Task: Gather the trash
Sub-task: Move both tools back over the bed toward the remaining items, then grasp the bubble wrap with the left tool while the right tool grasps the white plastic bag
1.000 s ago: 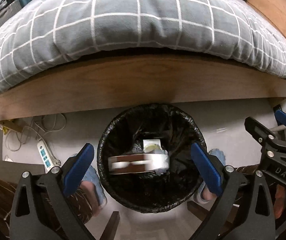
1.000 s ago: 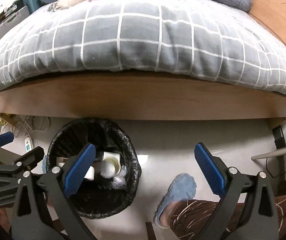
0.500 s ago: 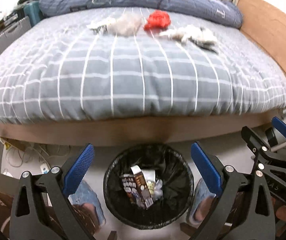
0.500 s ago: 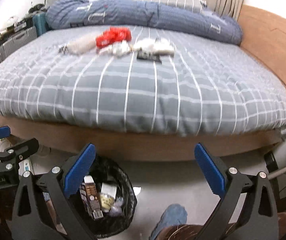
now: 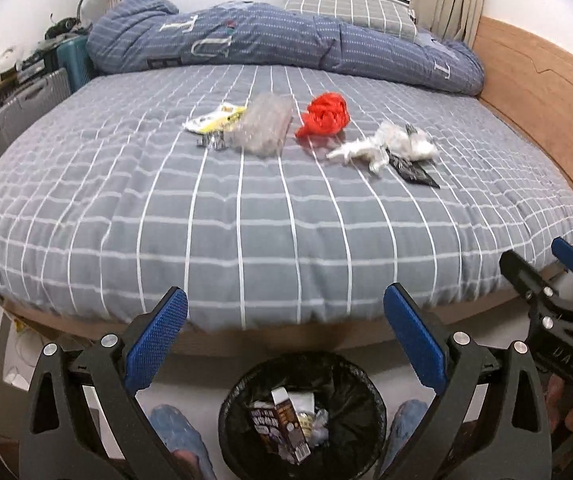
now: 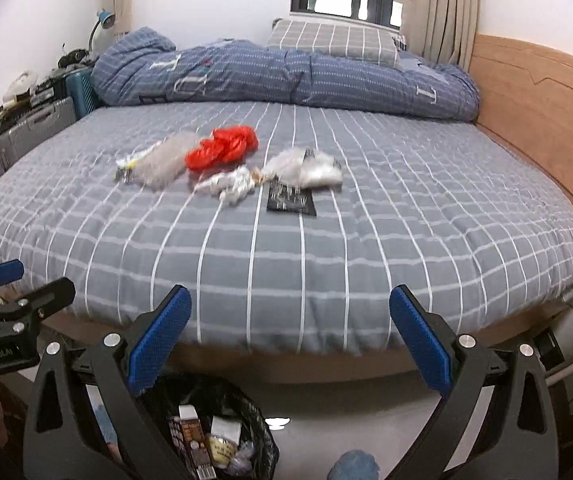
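Observation:
Trash lies in a row on the grey checked bed (image 5: 246, 216): a yellow-white wrapper (image 5: 214, 120), a clear plastic box (image 5: 264, 128), a red plastic bag (image 5: 324, 116), crumpled white plastic (image 5: 386, 146) and a black packet (image 5: 414, 170). The right wrist view shows the red bag (image 6: 224, 146), the white plastic (image 6: 302, 168) and the black packet (image 6: 290, 200). A black-lined bin (image 5: 302, 412) on the floor holds a brown carton (image 5: 284, 424) and other scraps. My left gripper (image 5: 286, 344) hangs open above the bin. My right gripper (image 6: 290, 340) is open too, with nothing in either.
A blue duvet (image 5: 286, 48) and a pillow (image 5: 350, 12) lie at the bed's far side. A wooden headboard (image 5: 542, 92) runs along the right. Suitcases (image 5: 22, 116) stand at the left. The person's blue slippers (image 5: 174, 436) flank the bin.
Both grippers have risen and tilted up from over the bin toward the bed top. The brown carton dropped into the bin and now rests there.

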